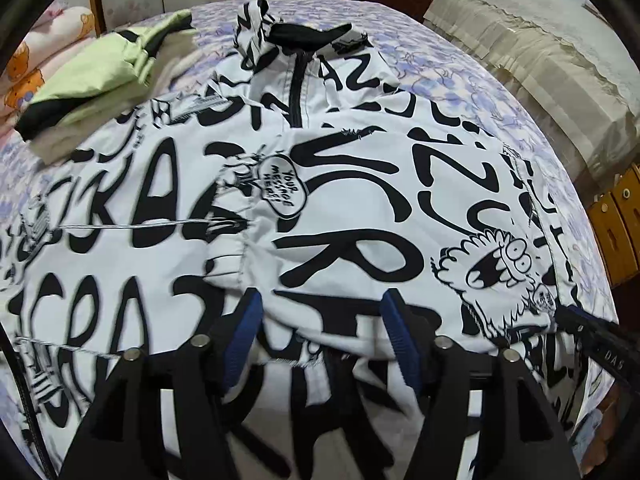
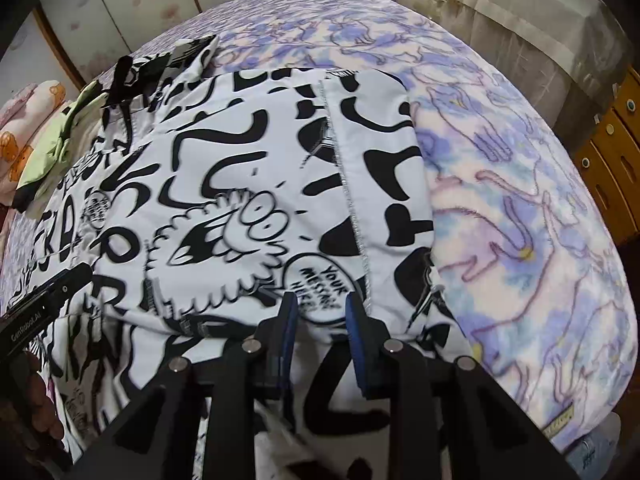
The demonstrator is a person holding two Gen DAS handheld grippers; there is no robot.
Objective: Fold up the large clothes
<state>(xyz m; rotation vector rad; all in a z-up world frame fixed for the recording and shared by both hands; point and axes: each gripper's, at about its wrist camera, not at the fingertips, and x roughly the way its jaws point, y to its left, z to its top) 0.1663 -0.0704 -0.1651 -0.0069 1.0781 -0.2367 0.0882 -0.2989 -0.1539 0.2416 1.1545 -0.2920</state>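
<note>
A large white jacket (image 1: pixel 340 184) printed with black letters and cartoon figures lies spread on the bed, collar (image 1: pixel 308 34) at the far end and zip down the middle. One sleeve lies folded across its body, cuff near the middle. My left gripper (image 1: pixel 322 320) hovers over the jacket's near part, fingers wide apart and nothing pinched between them. In the right wrist view the jacket (image 2: pixel 240 160) has its right side folded in, edge along the blanket. My right gripper (image 2: pixel 322 312) is just above the near hem with a narrow gap between its pads, the cloth lying below them.
A blue and pink fleece blanket (image 2: pixel 520 220) covers the bed. A folded green and black garment (image 1: pixel 104 76) lies far left, beside bear-print pillows (image 1: pixel 24 64). Wooden drawers (image 2: pixel 608 148) and a beige-covered piece of furniture (image 1: pixel 520 40) stand on the right. A hand (image 2: pixel 36 400) holds the left gripper's body.
</note>
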